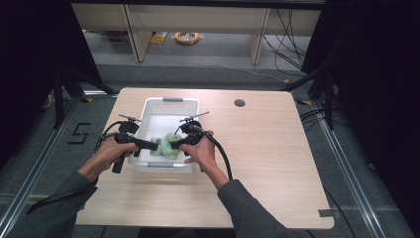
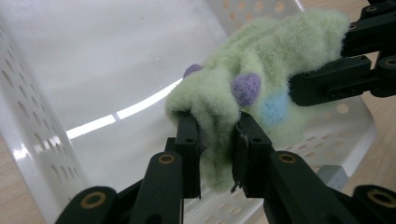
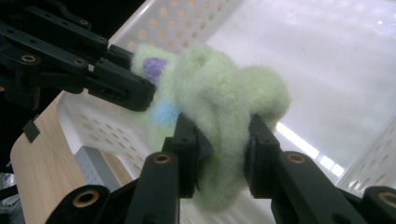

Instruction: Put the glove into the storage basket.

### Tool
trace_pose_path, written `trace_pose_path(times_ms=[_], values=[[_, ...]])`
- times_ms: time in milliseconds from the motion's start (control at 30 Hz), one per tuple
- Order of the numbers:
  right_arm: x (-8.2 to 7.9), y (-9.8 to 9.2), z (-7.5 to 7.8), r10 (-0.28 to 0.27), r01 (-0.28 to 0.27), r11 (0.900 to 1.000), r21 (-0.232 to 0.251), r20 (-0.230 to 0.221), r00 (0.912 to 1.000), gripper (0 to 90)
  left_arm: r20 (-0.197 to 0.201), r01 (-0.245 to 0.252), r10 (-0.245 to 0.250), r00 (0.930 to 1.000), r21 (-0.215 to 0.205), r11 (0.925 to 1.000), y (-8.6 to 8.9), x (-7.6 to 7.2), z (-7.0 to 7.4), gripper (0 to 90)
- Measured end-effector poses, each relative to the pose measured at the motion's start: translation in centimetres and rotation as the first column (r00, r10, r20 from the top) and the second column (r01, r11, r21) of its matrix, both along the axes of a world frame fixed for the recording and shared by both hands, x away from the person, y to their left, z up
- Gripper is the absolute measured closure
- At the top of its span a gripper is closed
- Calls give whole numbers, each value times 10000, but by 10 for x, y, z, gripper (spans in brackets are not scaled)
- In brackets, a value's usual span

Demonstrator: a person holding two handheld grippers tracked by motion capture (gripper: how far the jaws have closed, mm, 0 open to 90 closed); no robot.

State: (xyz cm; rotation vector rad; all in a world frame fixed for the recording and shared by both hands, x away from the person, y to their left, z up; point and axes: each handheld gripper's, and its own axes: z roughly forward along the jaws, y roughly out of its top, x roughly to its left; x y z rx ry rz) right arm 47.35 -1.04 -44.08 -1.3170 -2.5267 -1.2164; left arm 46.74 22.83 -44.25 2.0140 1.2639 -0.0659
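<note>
high view: sock point(image 1: 166, 145) blurred between tools

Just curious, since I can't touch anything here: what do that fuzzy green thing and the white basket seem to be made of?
The green sock-like cloth looks like soft fleecy fabric: a fuzzy matte nap, purple and blue spots, and it bunches where each gripper pinches it. The white basket looks like moulded plastic: smooth, slightly glossy walls with rows of punched holes and a bright light reflection on its floor.
</note>
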Motion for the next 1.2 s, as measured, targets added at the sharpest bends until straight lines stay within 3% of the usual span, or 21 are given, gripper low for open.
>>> trace_pose_path(times_ms=[200,367,400,533,600,733,833,900,933,1033,1067,1133,1200], values=[[2,1,-3,20,-23,9994,-344,-95,10000,695,-51,165,-164,9999,363,9992,-5,2,-3,734],[2,4,-7,8,-43,9972,-753,-466,9989,683,-210,412,-400,9990,634,9971,-5,3,-7,730],[2,4,-7,8,-43,9972,-753,-466,9989,683,-176,255,-245,9995,590,9979,-7,3,-8,730],[5,5,-10,263,-294,9944,-1015,-310,9992,672,-271,572,-549,9981,941,9939,-7,6,-11,727],[4,5,-10,124,-165,9942,-1066,-385,9992,669,-247,433,-414,9988,860,9954,-8,6,-12,727],[5,7,-10,251,-291,9910,-1305,-325,9992,646,-299,604,-574,9979,1114,9919,-8,7,-14,721],[5,9,-12,383,-436,9841,-1720,-341,9987,618,-348,690,-652,9973,1208,9903,-8,8,-16,711],[5,10,-13,393,-457,9797,-1953,-362,9986,611,-425,699,-653,9970,1180,9905,-8,8,-18,678],[8,9,-15,584,-599,9753,-2127,-131,9982,603,-458,707,-653,9968,1301,9890,-8,8,-19,629],[8,9,-14,505,-538,9764,-2091,-212,9985,590,-352,593,-554,9978,1208,9909,-9,8,-18,592],[6,10,-13,268,-356,9770,-2102,-447,9986,559,-290,615,-585,9979,1192,9910,-11,9,-17,554],[7,11,-13,353,-406,9780,-2046,-298,9989,527,-8,593,-598,9982,1400,9884,-14,8,-13,530],[6,11,-10,217,-261,9770,-2118,-233,9995,499,7,549,-556,9985,1461,9877,-15,7,-10,514]])
